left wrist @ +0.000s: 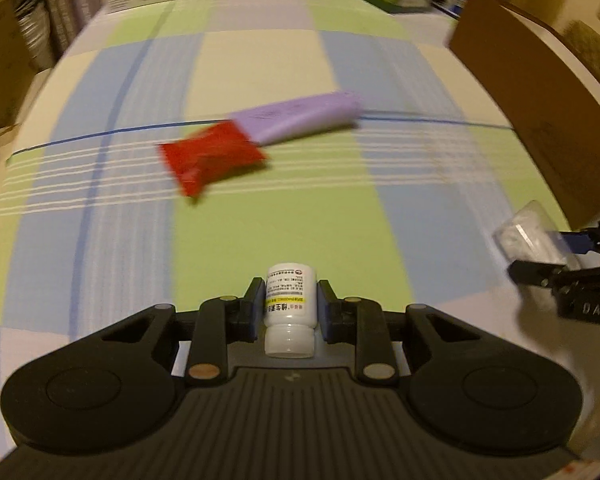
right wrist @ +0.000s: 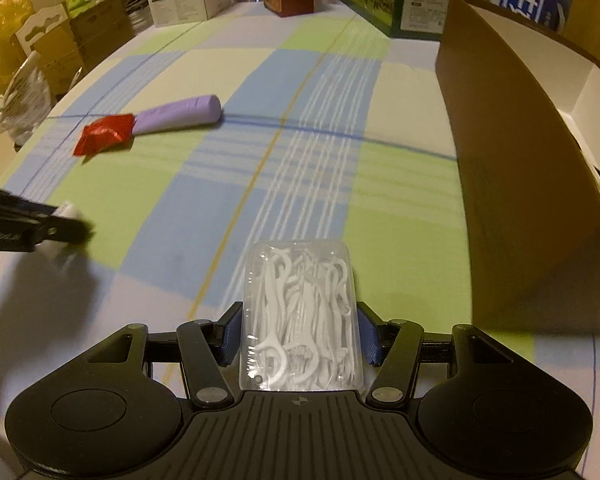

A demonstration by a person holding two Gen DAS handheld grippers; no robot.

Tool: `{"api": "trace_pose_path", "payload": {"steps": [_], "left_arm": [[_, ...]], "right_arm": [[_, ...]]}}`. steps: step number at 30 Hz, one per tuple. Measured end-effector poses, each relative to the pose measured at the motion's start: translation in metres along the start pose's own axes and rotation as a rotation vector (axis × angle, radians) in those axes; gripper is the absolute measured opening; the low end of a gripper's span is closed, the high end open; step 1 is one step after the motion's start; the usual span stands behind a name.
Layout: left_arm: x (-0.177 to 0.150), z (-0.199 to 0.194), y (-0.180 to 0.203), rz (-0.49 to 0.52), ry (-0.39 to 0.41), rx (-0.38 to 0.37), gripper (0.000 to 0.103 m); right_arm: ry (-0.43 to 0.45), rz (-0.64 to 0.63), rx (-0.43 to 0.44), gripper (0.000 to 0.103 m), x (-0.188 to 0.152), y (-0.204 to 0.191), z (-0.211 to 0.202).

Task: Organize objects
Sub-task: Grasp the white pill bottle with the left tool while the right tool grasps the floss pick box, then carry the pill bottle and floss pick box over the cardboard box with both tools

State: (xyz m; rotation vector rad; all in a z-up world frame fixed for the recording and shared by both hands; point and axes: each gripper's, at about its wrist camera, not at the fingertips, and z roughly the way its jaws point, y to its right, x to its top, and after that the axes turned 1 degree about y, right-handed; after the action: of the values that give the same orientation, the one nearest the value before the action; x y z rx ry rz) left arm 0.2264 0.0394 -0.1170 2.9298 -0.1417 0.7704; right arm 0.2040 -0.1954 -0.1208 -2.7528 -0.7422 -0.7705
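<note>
Here both grippers are carrying loads above the checked cloth [right wrist: 172, 216].
Left gripper [left wrist: 290, 304] is clamping a white bottle [left wrist: 289, 312]; right gripper [right wrist: 300, 336] is pinching a floss-pick box [right wrist: 300, 320].

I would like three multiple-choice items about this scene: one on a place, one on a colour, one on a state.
1. Where does the red packet lie?
A. in the cardboard box
B. on the cloth, touching the purple tube
C. in a gripper

2. What colour is the bottle?
A. white
B. green
C. brown

3. What does the right gripper hold?
A. nothing
B. the tube
C. a clear pack of floss picks

Key: 1 B, packet and tube meet on the cloth; 2 A, white body in the left gripper; 3 C, pack sits between the pads.
</note>
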Motion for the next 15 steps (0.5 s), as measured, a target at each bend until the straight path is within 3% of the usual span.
{"api": "trace_pose_path", "payload": {"steps": [6,15], "left_arm": [[-0.004,0.001,0.039,0.047,-0.016,-0.061,0.022],[-0.009,-0.001,0.073,0.08,-0.033,-0.068,0.022]], "right_arm": [[-0.008,0.004,0.008,0.055,-0.013,0.011,-0.012],[0.012,-0.024,0.034,0.055,-0.014,0.015,-0.012]]}}
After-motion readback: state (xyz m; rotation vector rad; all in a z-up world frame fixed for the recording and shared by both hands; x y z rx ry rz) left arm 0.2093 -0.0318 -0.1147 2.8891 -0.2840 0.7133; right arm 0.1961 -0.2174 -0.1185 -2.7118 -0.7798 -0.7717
